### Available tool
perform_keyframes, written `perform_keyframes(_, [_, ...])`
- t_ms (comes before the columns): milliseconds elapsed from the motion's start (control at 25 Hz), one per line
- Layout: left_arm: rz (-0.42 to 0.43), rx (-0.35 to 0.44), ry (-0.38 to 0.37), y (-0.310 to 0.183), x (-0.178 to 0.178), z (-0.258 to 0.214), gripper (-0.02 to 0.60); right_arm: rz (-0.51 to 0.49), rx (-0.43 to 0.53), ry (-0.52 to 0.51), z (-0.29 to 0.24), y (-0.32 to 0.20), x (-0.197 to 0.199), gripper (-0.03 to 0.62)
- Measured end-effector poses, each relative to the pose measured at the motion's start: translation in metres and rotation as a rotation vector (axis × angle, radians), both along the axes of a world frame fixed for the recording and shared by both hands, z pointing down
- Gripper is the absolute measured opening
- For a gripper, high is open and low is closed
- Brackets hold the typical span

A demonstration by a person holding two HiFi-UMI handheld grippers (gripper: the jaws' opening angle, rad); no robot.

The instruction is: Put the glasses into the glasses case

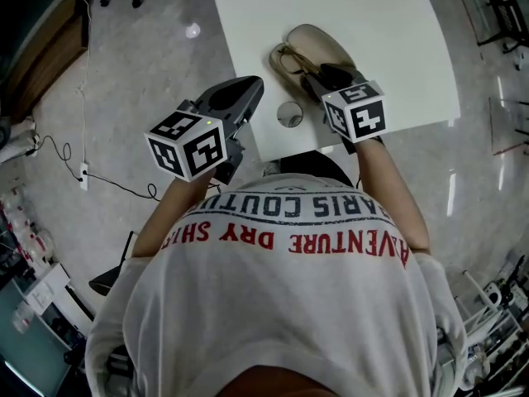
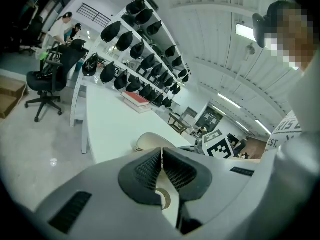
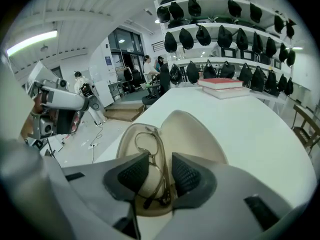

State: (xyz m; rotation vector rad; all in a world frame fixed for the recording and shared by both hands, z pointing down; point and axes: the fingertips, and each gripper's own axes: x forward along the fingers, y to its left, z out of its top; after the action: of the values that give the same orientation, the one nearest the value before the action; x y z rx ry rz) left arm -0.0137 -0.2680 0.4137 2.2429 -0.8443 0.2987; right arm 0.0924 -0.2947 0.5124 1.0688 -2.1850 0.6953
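Observation:
A beige glasses case (image 1: 321, 43) lies open on the white table (image 1: 364, 7), its lid tipped back. The thin-framed glasses (image 1: 291, 59) lie folded in the case's lower shell. In the right gripper view the glasses (image 3: 145, 144) run between the two pads, which stand apart from them on either side. My right gripper (image 1: 318, 78) hovers open just over the near end of the case (image 3: 187, 129). My left gripper (image 1: 248, 91) is held off the table's front left corner, pads together with nothing in them (image 2: 162, 165).
A small round silver disc (image 1: 289, 114) sits on the table near its front edge, between the grippers. Stacked books (image 3: 225, 87) lie at the table's far end, below shelves of black helmets (image 3: 220, 39). Office chairs (image 2: 47, 81) and people stand beyond the table.

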Motion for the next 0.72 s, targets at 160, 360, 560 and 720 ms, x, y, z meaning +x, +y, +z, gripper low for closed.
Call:
perform_keyframes(160, [-0.002, 0.014, 0.008, 0.007, -0.001, -0.008, 0.034, 0.012, 0.01, -0.026, -0.015, 0.005, 0.003, 0.161])
perform_keyframes(360, [0.007, 0.05, 0.017, 0.015, -0.003, -0.017, 0.034, 0.037, 0.049, -0.077, -0.044, 0.017, 0.01, 0.169])
perform_keyframes(560, [0.019, 0.099, 0.032, 0.02, -0.003, -0.032, 0.034, 0.068, 0.133, -0.163, -0.087, 0.031, 0.012, 0.156])
perform_keyframes(720, [0.041, 0.135, 0.045, 0.033, -0.008, -0.045, 0.034, 0.062, 0.222, -0.233, -0.123, 0.05, 0.0, 0.09])
